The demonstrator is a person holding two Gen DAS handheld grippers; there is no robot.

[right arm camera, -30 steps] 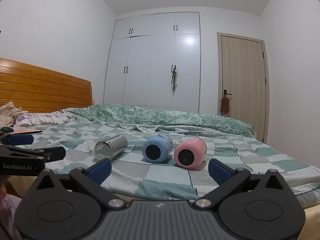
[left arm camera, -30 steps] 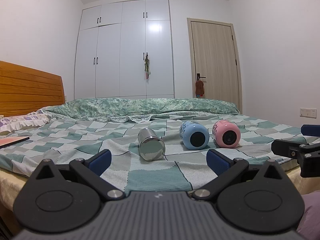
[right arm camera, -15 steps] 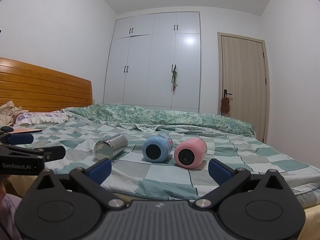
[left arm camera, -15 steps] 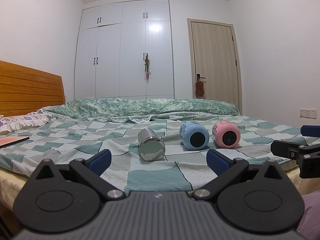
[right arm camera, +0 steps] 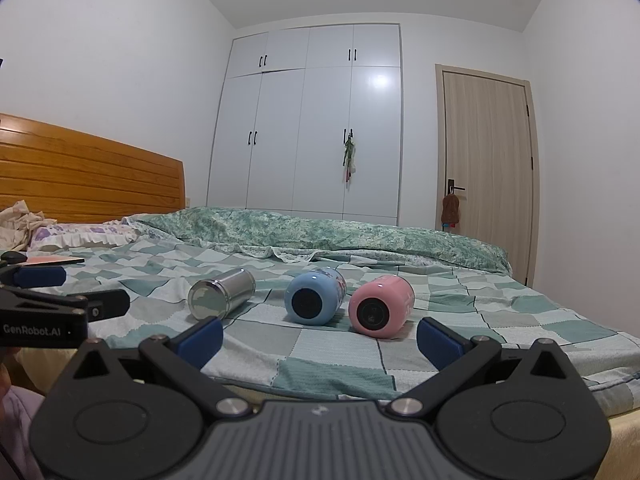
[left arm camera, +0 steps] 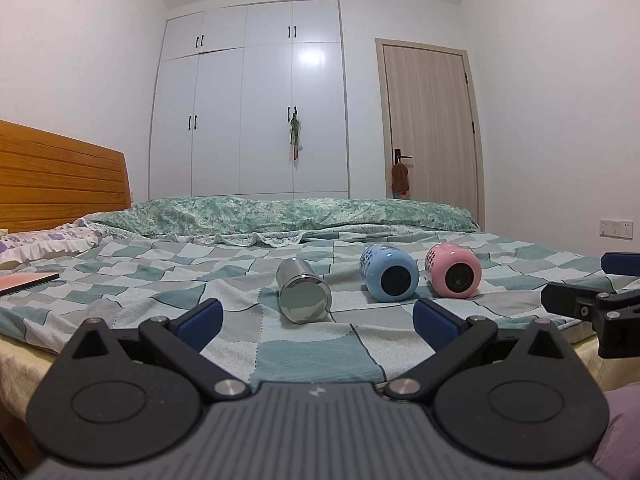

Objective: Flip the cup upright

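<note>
since the steel cup (left arm camera: 304, 296), blue cup (left arm camera: 390, 278) and pink cup (left arm camera: 454, 275) lie sideways on the bed (left arm camera: 280, 344), each released claw, left claw (left arm camera: 316, 316) and right claw (right arm camera: 320, 334), should clamp mid-body before tipping up.

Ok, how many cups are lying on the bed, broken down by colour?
Shiny steel cylindrical cup: 1
Light blue rounded cup: 1
Pink rounded cup: 1
Total: 3, all on their sides on the checked green bedspread.
</note>
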